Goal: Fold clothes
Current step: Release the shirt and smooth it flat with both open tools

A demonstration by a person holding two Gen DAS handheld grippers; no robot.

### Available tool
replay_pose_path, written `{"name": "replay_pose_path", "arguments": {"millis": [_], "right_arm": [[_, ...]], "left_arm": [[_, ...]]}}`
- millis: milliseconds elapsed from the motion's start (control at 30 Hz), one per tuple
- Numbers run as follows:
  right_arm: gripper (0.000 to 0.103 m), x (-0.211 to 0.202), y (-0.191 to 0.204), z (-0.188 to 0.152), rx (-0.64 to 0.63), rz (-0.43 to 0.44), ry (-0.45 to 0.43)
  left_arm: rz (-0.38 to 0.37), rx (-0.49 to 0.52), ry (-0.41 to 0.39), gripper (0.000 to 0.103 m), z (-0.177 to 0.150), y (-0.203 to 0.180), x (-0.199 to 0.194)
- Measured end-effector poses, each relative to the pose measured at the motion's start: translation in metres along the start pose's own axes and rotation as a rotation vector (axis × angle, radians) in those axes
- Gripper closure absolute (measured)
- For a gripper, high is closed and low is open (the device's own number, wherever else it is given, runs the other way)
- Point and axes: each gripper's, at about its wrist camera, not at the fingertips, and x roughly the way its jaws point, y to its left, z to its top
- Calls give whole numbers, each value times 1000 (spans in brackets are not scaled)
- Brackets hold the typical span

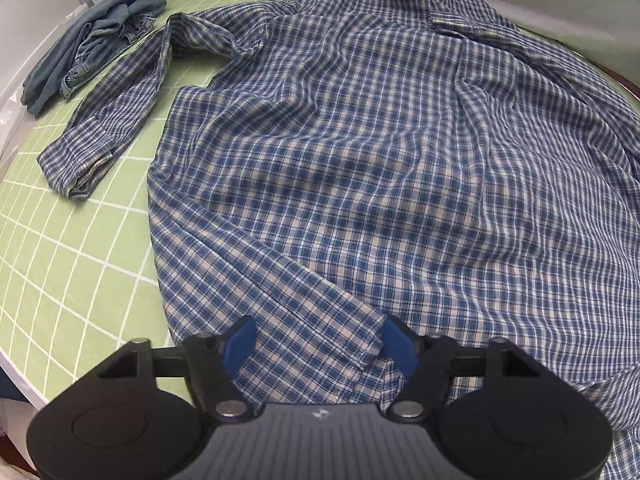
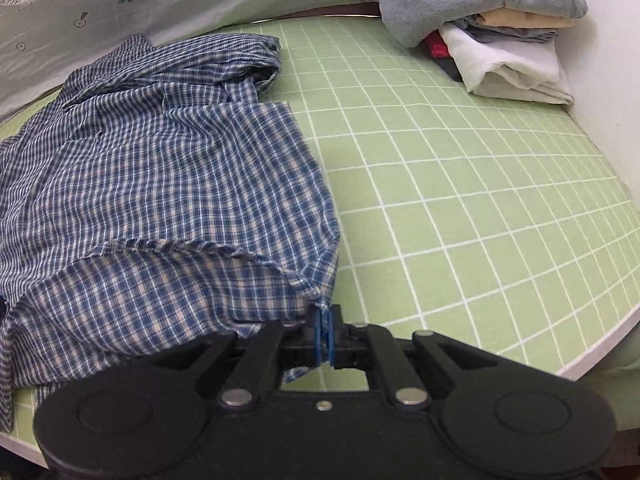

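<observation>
A blue-and-white plaid shirt [image 1: 360, 152] lies spread, back up, on the green grid mat [image 1: 72, 264]. Its far sleeve stretches out to the left; the near sleeve is folded across the body with its cuff [image 1: 344, 340] lying between my open left gripper's [image 1: 320, 344] blue fingers. In the right wrist view the shirt [image 2: 160, 184] covers the left half of the mat [image 2: 460, 200]. My right gripper [image 2: 323, 334] is shut on the shirt's hem corner, lifting it slightly off the mat.
A crumpled teal garment [image 1: 92, 44] lies at the mat's far left edge. A stack of folded clothes [image 2: 492, 28], grey on top and white below, sits at the far right corner. A white patterned sheet [image 2: 160, 4] lies behind the mat.
</observation>
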Motion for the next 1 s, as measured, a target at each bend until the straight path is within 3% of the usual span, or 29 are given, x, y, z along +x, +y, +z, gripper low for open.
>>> {"name": "replay_pose_path", "arguments": {"millis": [67,133,200,367,467,500,533,600,633,700,733,833,1000], "right_arm": [[99,0,0,-1,-11,1,-3],[99,1,1,-1,-21,3,-2],[99,1,2,-2,-31,5,-1],[99,-1,-2,-5,-36,14,3],[96,-4,-4,-5,-20,26,-9],[87,-5,-4,-4,-11,29,-15],[80,-7,-4,-2,-2,31,-26],[49,-13,-2,3,12,27,-67],[44,-17,-1,6,16,29,-95],[20,-24,1,13,20,35,-157],[17,-27,2,16,23,32,-185],[18,-23,5,28,20,41,-199],[38,-4,11,45,51,134,-158]], "left_arm": [[-15,-12,-14,62,-1,2,-2],[-1,-19,-29,90,-2,2,-4],[18,-35,-37,101,-2,7,-6],[100,-110,-44,102,-8,44,-15],[78,-155,-39,100,-8,63,-19],[65,-159,-48,91,-8,64,-22],[55,-151,-57,72,-8,61,-24],[41,-115,-78,50,-7,49,-29],[38,-97,-89,41,-7,41,-31],[36,-60,-105,34,-7,26,-33],[34,-37,-107,32,-7,18,-33],[28,33,-91,32,-8,-1,-31],[3,85,-58,32,-15,-18,-26]]}}
